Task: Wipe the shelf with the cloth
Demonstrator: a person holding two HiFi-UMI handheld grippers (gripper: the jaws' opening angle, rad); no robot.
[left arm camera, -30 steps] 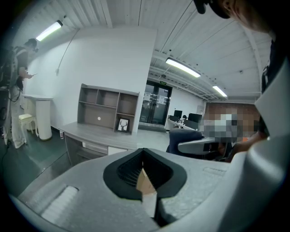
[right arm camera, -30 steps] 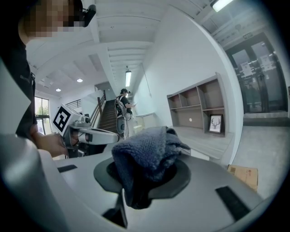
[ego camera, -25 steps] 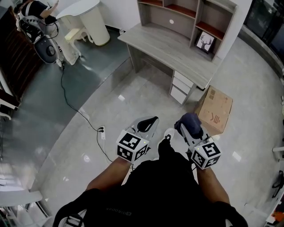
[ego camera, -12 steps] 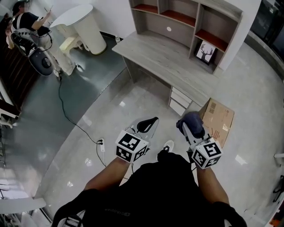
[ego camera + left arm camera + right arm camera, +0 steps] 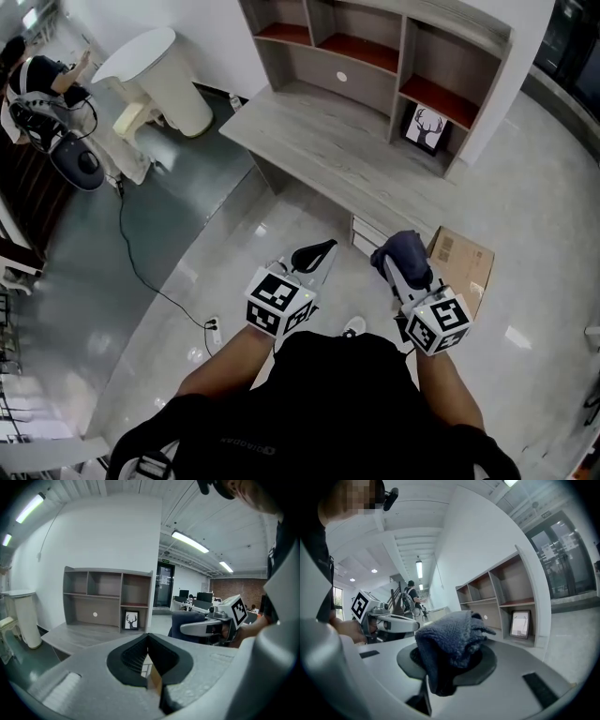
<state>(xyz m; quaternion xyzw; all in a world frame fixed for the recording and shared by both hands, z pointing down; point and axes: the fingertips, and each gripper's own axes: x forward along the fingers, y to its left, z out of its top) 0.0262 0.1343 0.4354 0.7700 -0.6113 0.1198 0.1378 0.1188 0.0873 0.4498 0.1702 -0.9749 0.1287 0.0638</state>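
Observation:
A grey desk [image 5: 328,141] with a shelf unit [image 5: 375,47] of several open compartments stands ahead against the wall. My right gripper [image 5: 398,251] is shut on a dark blue cloth [image 5: 405,249], which bunches over its jaws [image 5: 450,644]. My left gripper [image 5: 314,255] is shut with nothing in it, its black pads [image 5: 157,656] pressed together. Both grippers hover over the floor, short of the desk's front edge. The shelf unit [image 5: 110,597] shows in the left gripper view, and the shelf unit [image 5: 501,602] in the right gripper view.
A framed deer picture [image 5: 424,127] stands in the lower right compartment. A cardboard box [image 5: 464,262] lies on the floor by the desk's drawers [image 5: 366,234]. A white round table [image 5: 164,61], a fan [image 5: 80,164] and a cable [image 5: 141,262] are at the left. A person [image 5: 37,75] sits far left.
The whole view has moved closer to the desk and shelf unit. Both grippers hold the same pose, the cloth still in the right one.

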